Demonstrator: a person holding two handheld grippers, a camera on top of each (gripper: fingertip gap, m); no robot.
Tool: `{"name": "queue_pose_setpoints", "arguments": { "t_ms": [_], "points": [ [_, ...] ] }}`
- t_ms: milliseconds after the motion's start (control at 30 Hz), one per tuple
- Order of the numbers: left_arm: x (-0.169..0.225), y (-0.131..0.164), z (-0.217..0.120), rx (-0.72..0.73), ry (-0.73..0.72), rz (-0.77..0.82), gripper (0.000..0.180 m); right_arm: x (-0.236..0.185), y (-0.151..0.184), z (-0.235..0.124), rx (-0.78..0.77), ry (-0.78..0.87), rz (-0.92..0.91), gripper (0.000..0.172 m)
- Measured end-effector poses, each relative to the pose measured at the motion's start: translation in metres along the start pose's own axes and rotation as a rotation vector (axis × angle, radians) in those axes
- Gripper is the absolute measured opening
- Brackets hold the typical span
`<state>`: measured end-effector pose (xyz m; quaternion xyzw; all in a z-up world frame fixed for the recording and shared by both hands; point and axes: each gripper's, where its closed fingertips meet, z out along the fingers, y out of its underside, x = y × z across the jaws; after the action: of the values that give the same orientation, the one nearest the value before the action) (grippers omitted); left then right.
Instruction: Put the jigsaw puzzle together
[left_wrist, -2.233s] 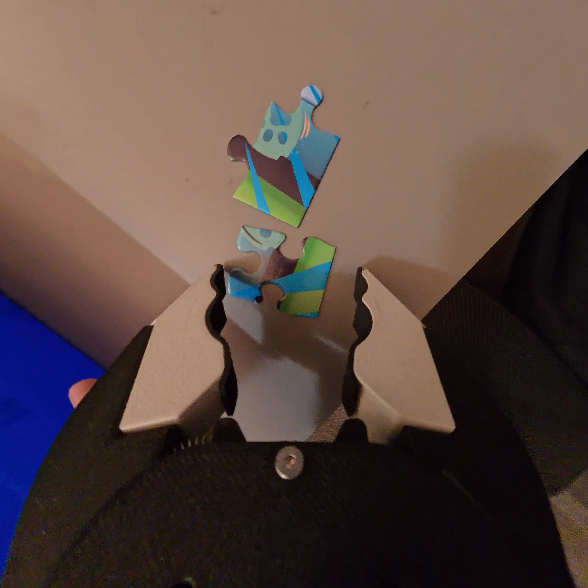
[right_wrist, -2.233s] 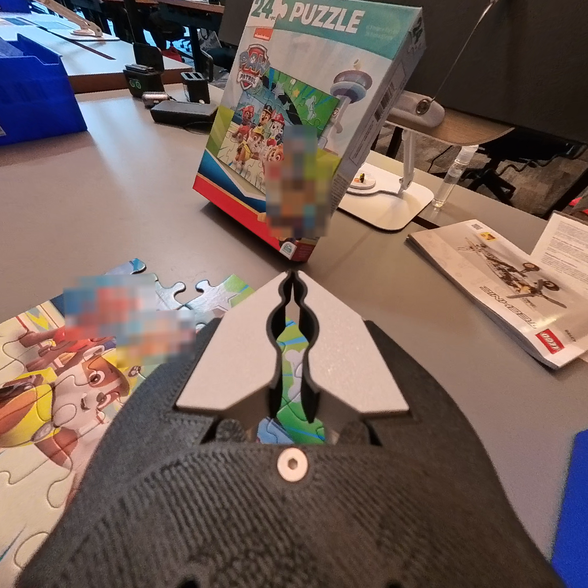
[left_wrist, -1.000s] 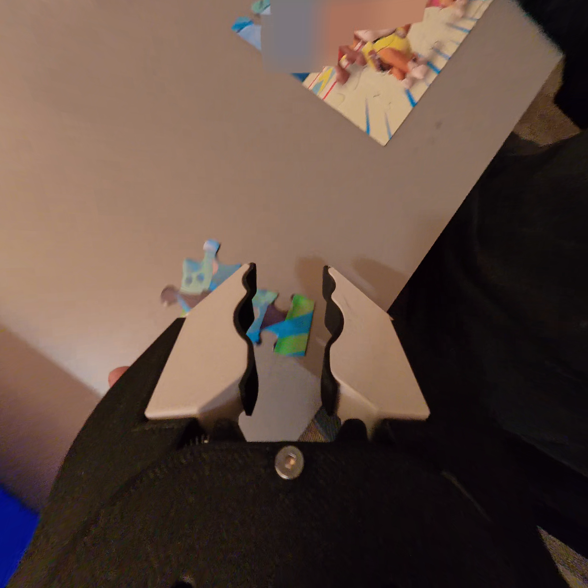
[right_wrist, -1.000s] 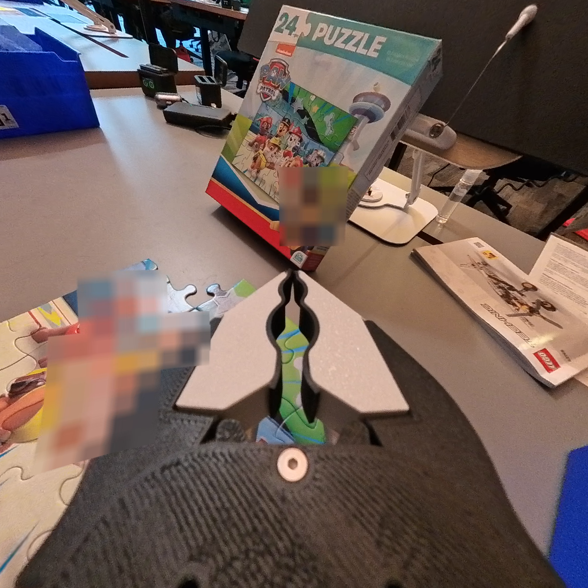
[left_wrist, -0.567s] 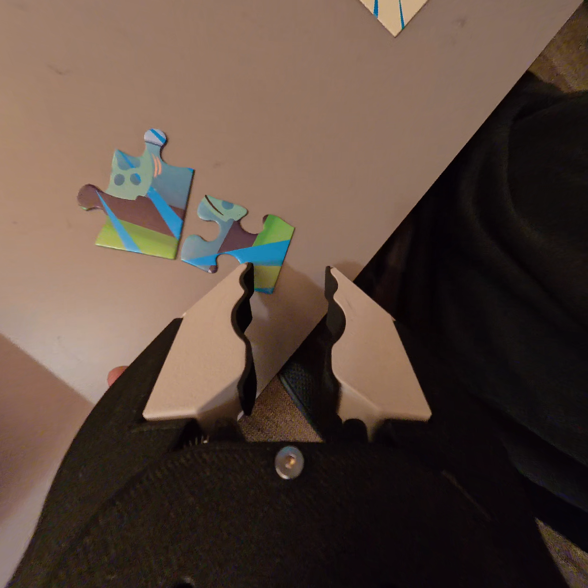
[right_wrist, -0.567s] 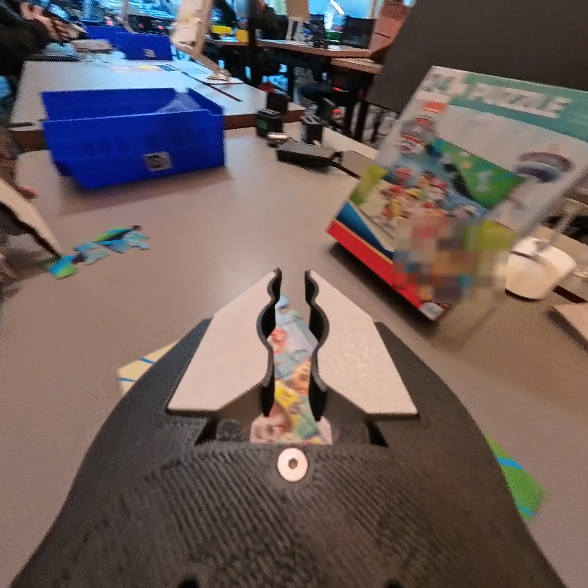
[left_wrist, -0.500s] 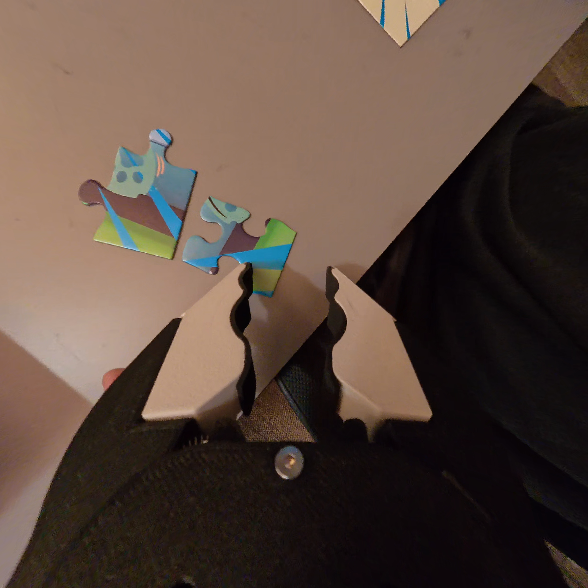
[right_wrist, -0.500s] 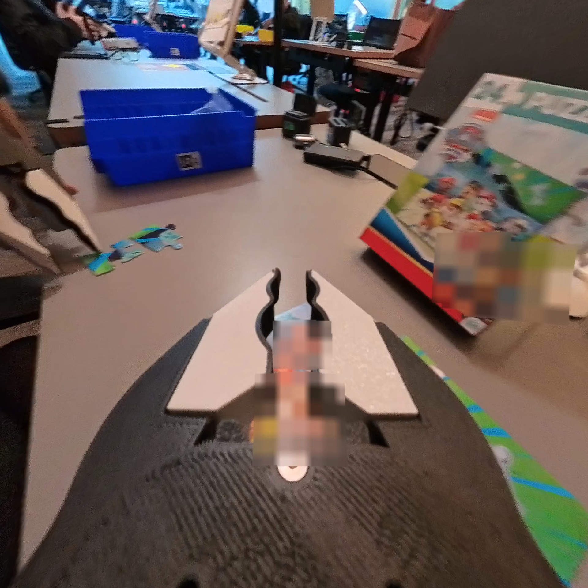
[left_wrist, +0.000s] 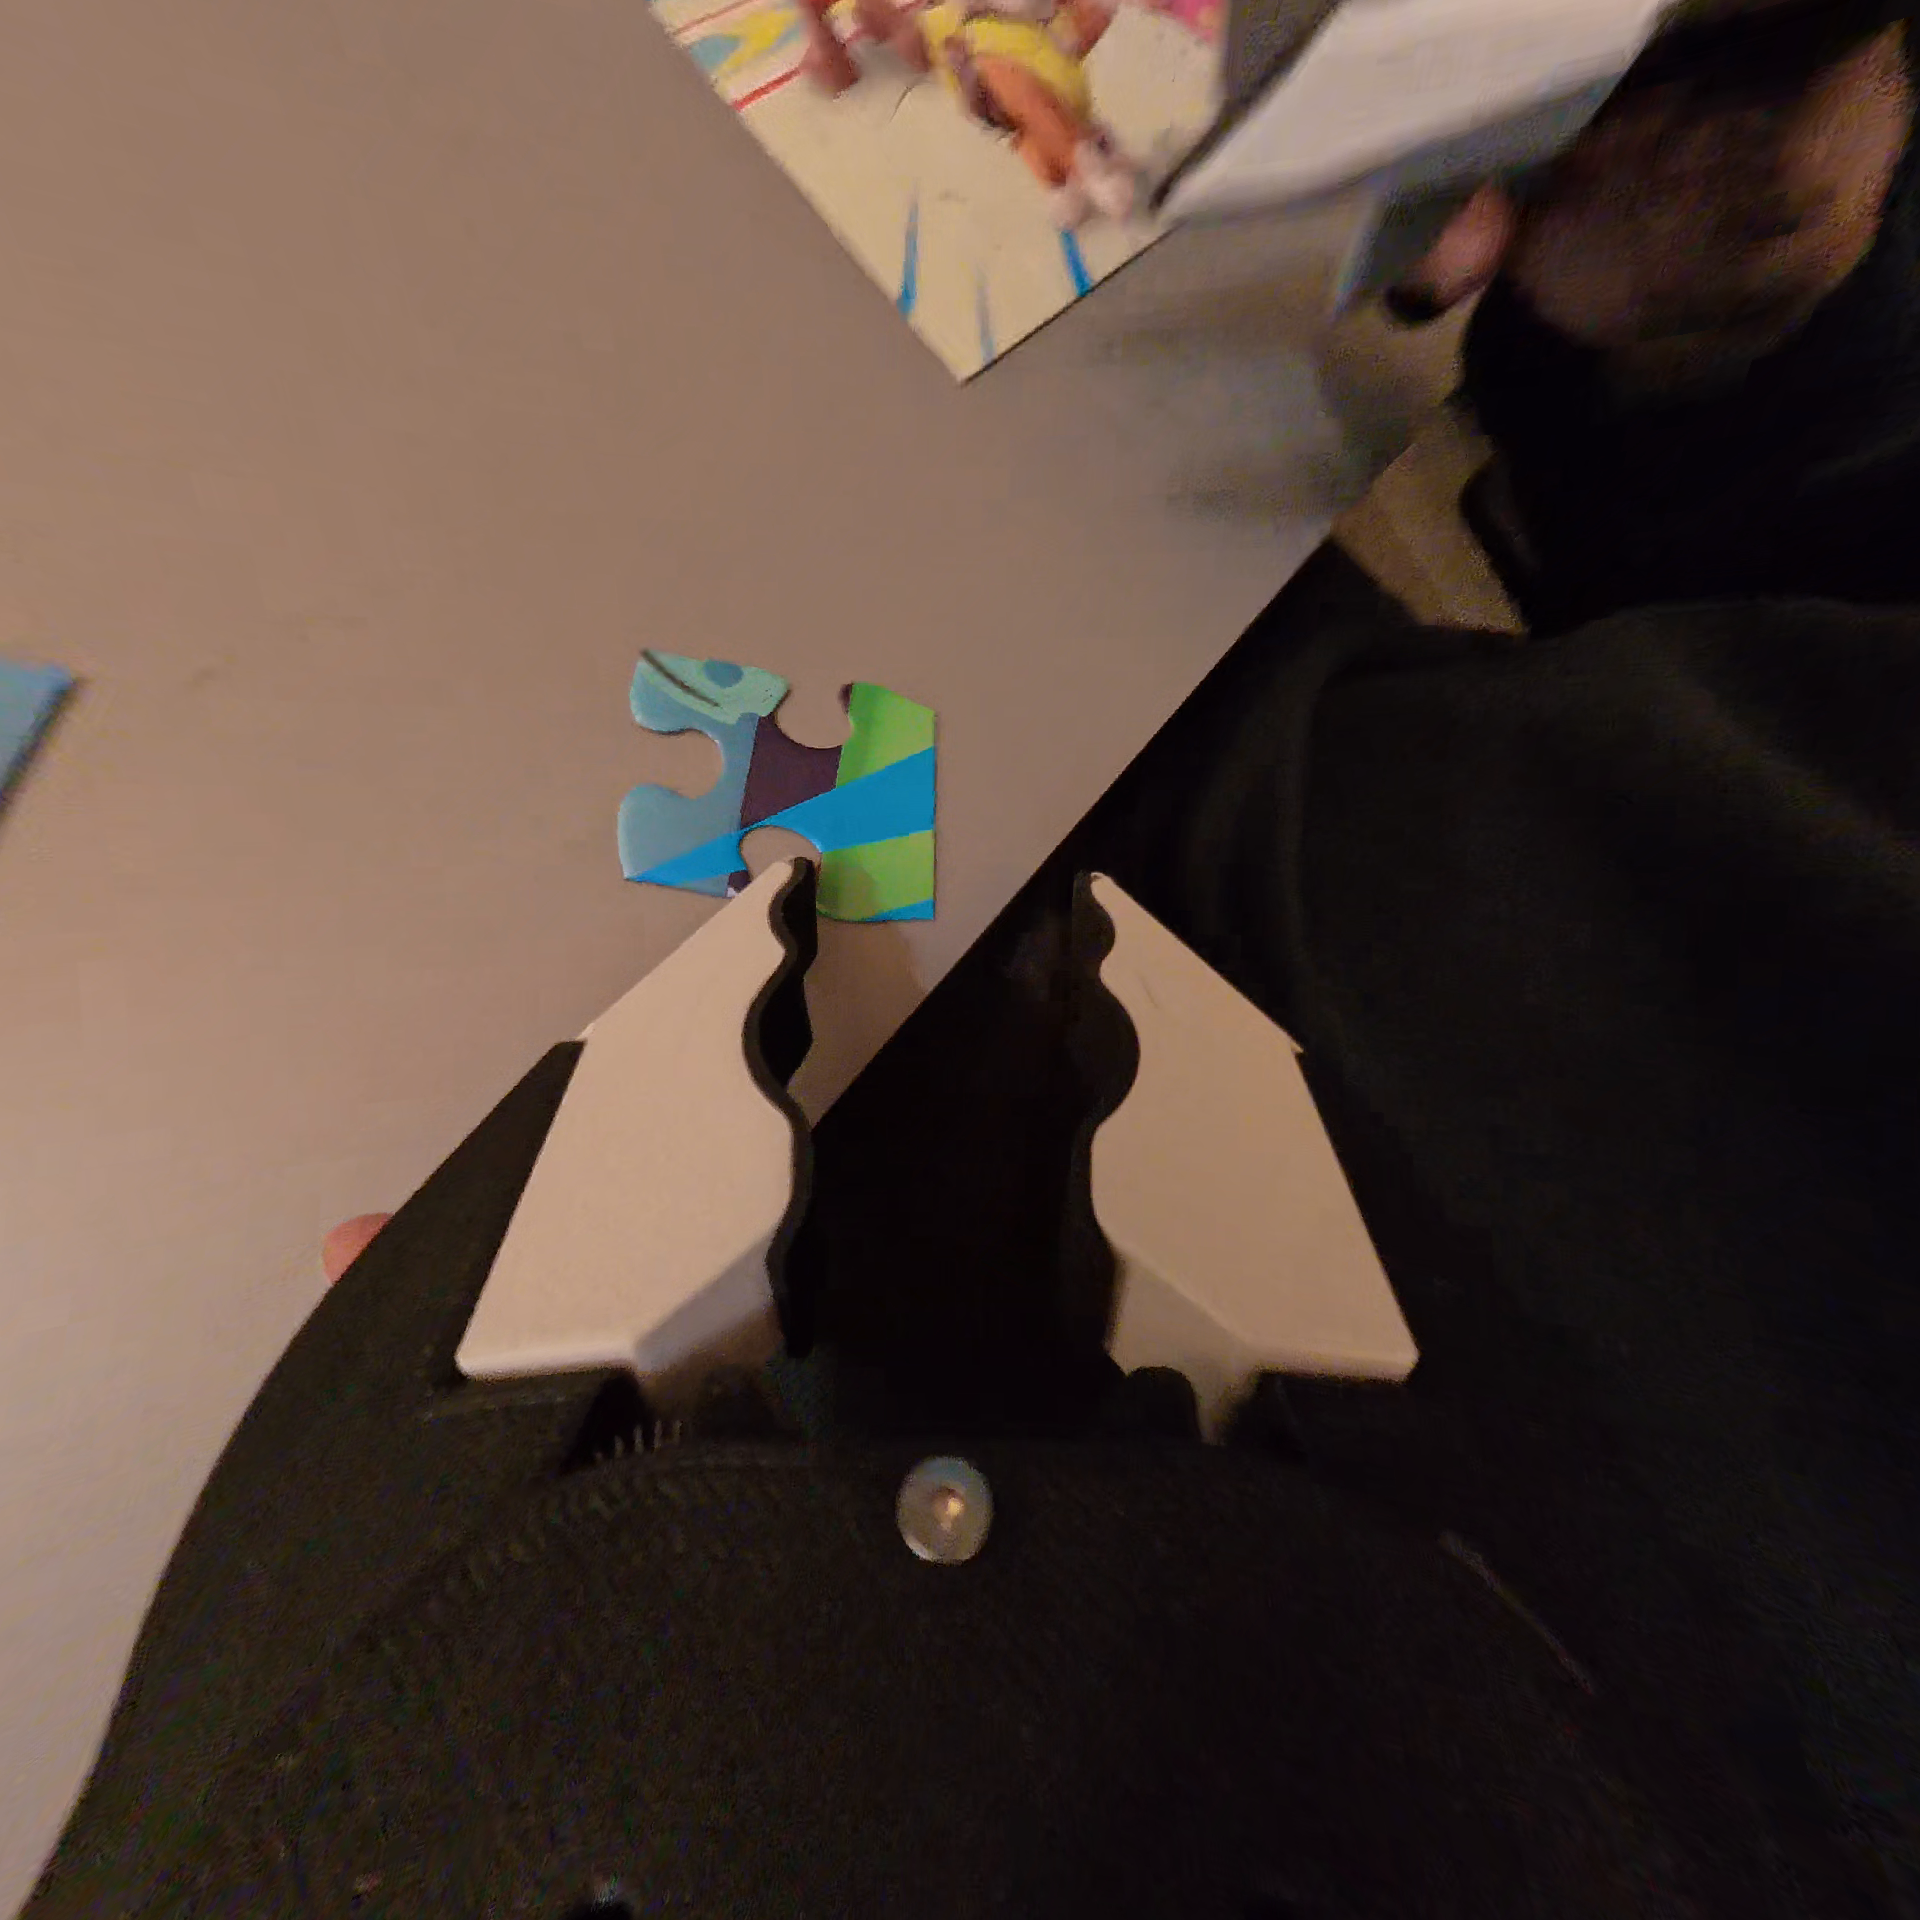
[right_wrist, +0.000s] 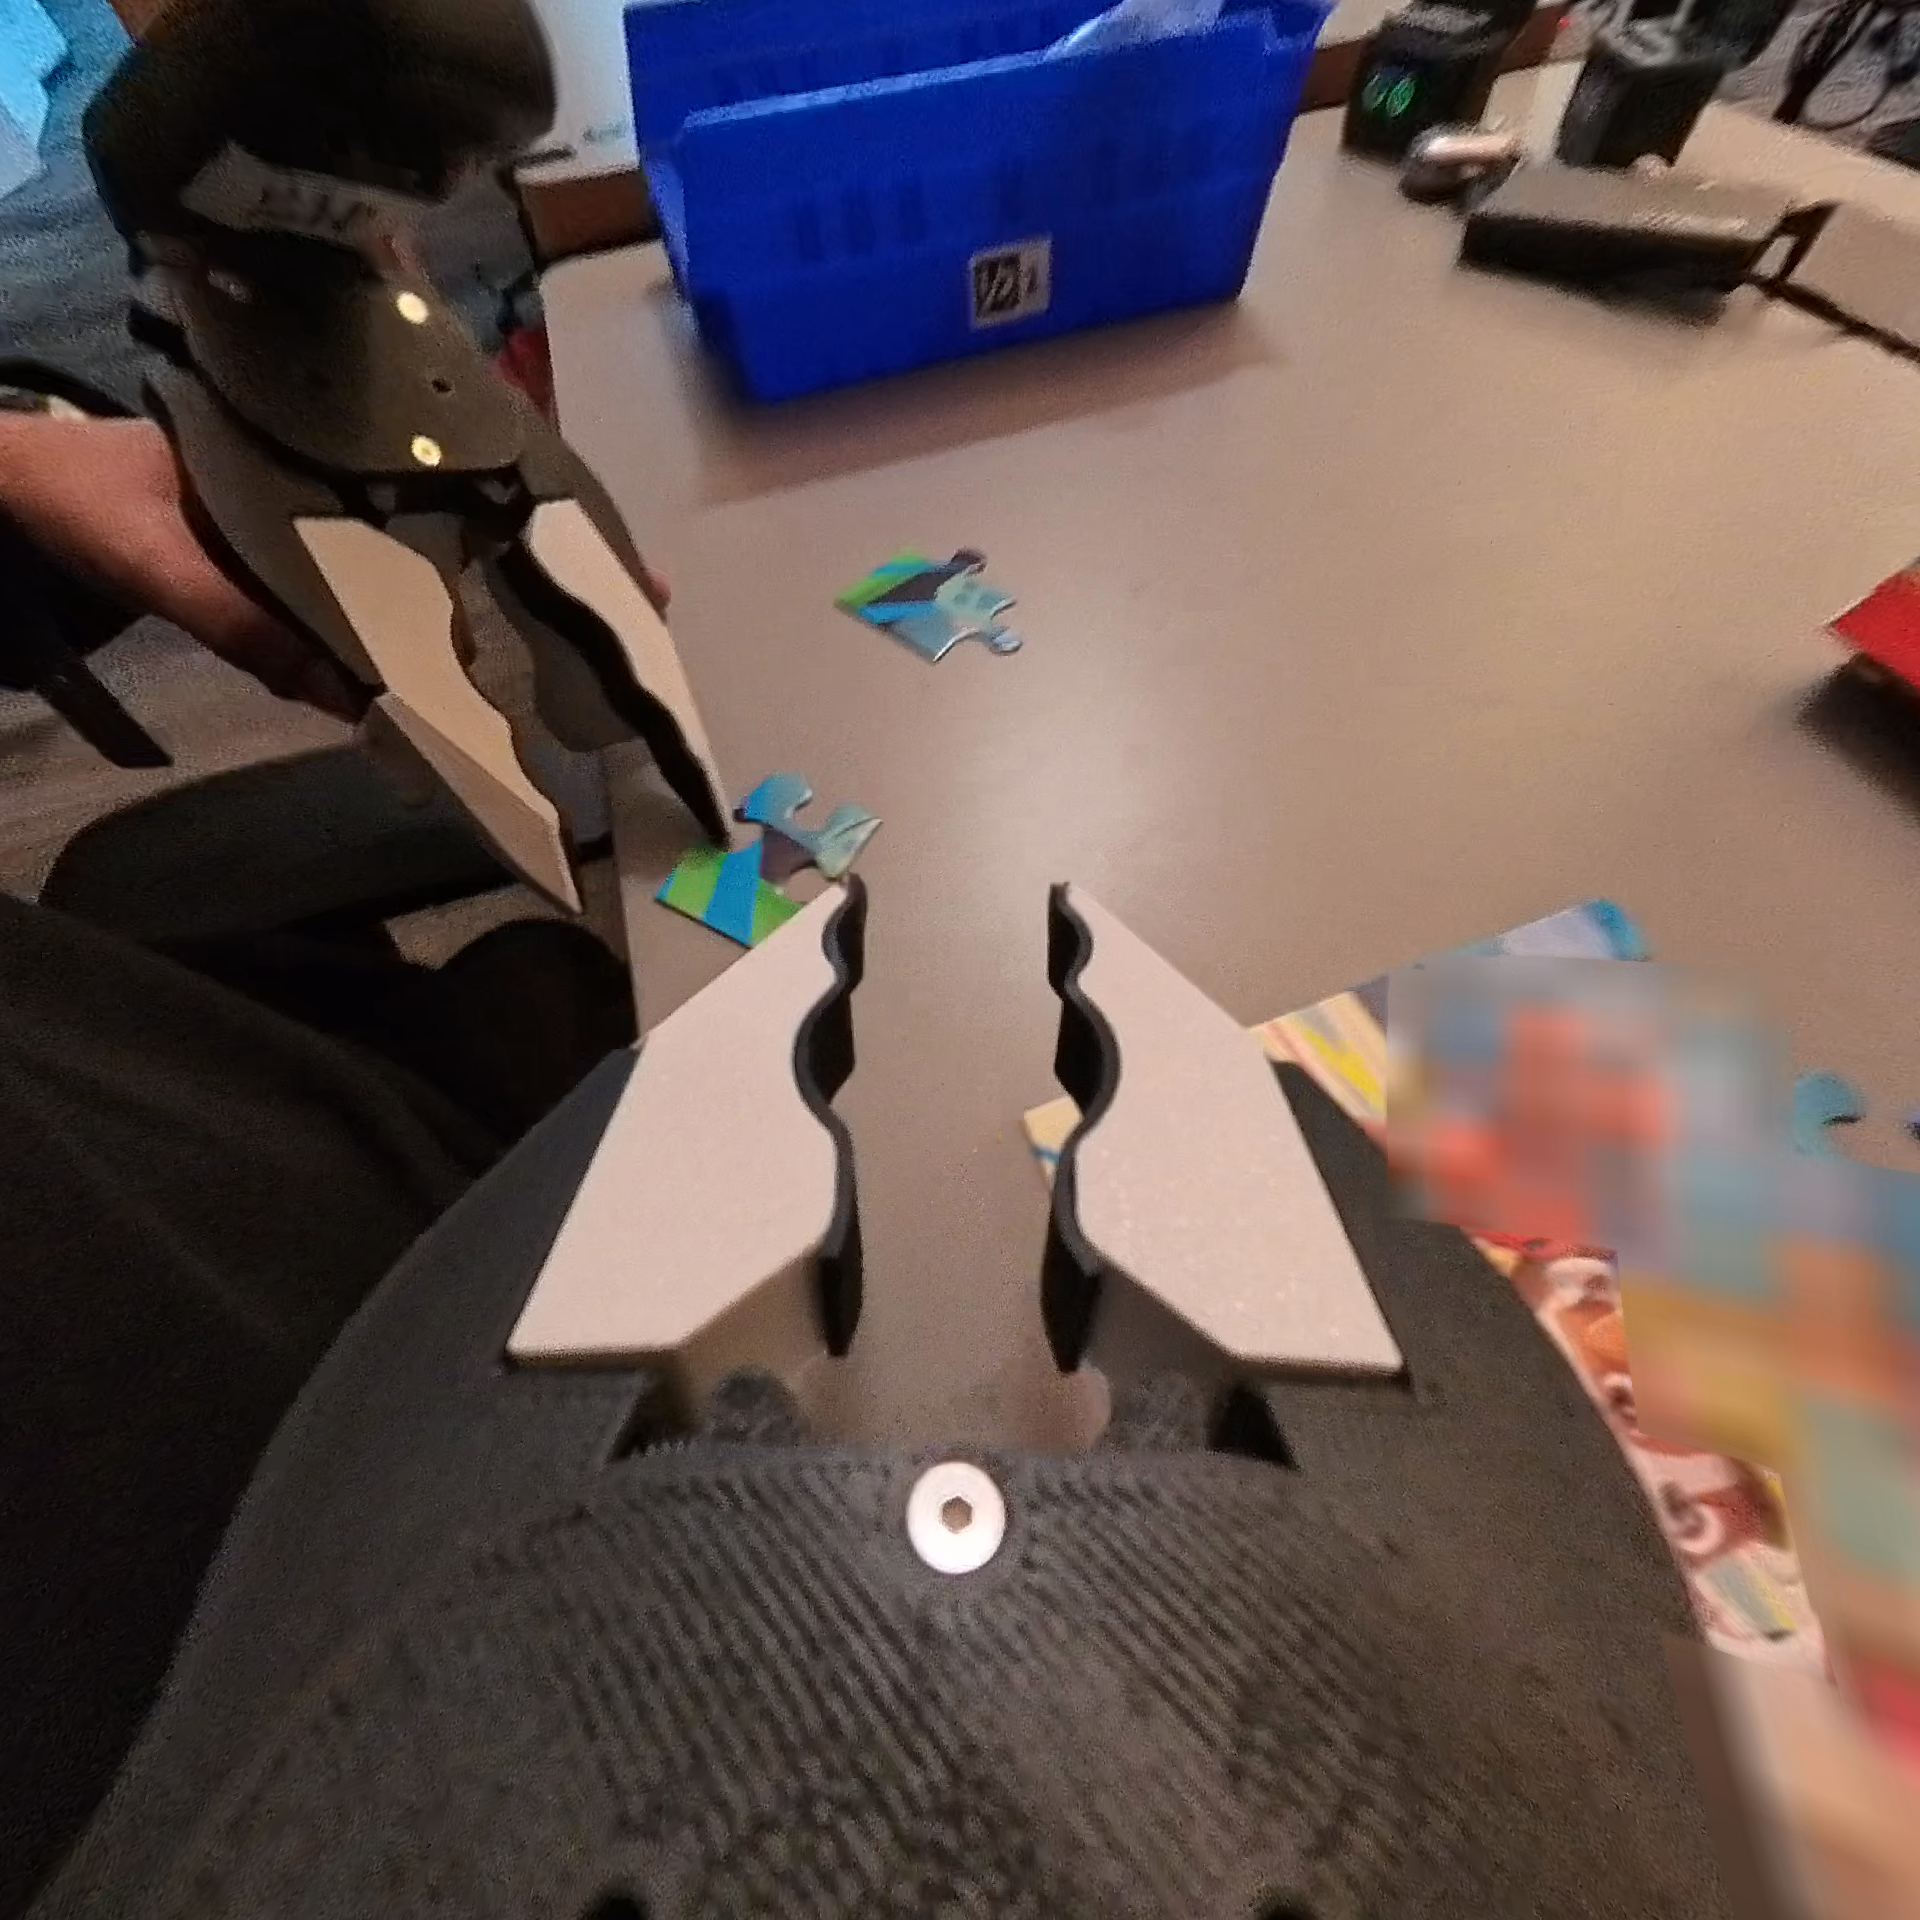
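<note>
Left wrist view: the flat green, blue and teal cardboard puzzle piece is seen on the grey desk by its near edge, just ahead of the left hand-held gripper, whose left fingertip overlaps it; jaws are spread, nothing gripped. The right hand-held gripper is farther off, also spread and empty, where a second ago it was clenched.

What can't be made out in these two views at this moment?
- Left wrist view: the right gripper at the top right is motion-blurred and cut off by the frame edge, so its fingers are unreadable there.
- Left wrist view: the left finger covers the near edge of the nearer puzzle piece.
- Right wrist view: mosaic patches cover much of the assembled puzzle.
- Right wrist view: what the blue bin holds is blurred.
</note>
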<state>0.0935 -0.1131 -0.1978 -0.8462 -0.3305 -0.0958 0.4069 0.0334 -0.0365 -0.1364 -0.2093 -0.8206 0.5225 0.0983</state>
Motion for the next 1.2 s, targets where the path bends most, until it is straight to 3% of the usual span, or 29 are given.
{"name": "queue_pose_setpoints", "arguments": {
  "t_ms": [167, 333, 500, 600, 733, 1000, 1200],
  "points": [
    [0.034, -0.017, 0.010, 0.084, 0.198, -0.050, 0.048, -0.047, 0.024, 0.009, -0.055, -0.079, -0.204, 0.036],
    [0.010, -0.039, -0.023, 0.244, 0.158, -0.090, 0.045, -0.076, 0.035, 0.033, -0.148, -0.107, -0.418, 0.039],
    [0.002, -0.048, -0.045, 0.356, 0.163, -0.139, 0.045, -0.078, 0.062, 0.060, -0.358, -0.115, -0.338, 0.091],
    [0.000, -0.041, -0.046, 0.358, 0.142, -0.133, 0.045, -0.089, 0.060, 0.053, -0.343, -0.150, -0.316, 0.066],
    [0.004, -0.036, -0.044, 0.363, 0.146, -0.129, 0.045, -0.088, 0.062, 0.045, -0.330, -0.114, -0.367, 0.018],
    [0.010, -0.032, -0.038, 0.367, 0.183, -0.117, 0.045, -0.086, 0.062, 0.036, -0.304, -0.049, -0.441, 0.018],
    [0.017, -0.042, -0.035, 0.396, 0.227, -0.124, 0.045, -0.067, 0.034, 0.021, -0.167, 0.038, -0.371, 0.018]
  ]
}}
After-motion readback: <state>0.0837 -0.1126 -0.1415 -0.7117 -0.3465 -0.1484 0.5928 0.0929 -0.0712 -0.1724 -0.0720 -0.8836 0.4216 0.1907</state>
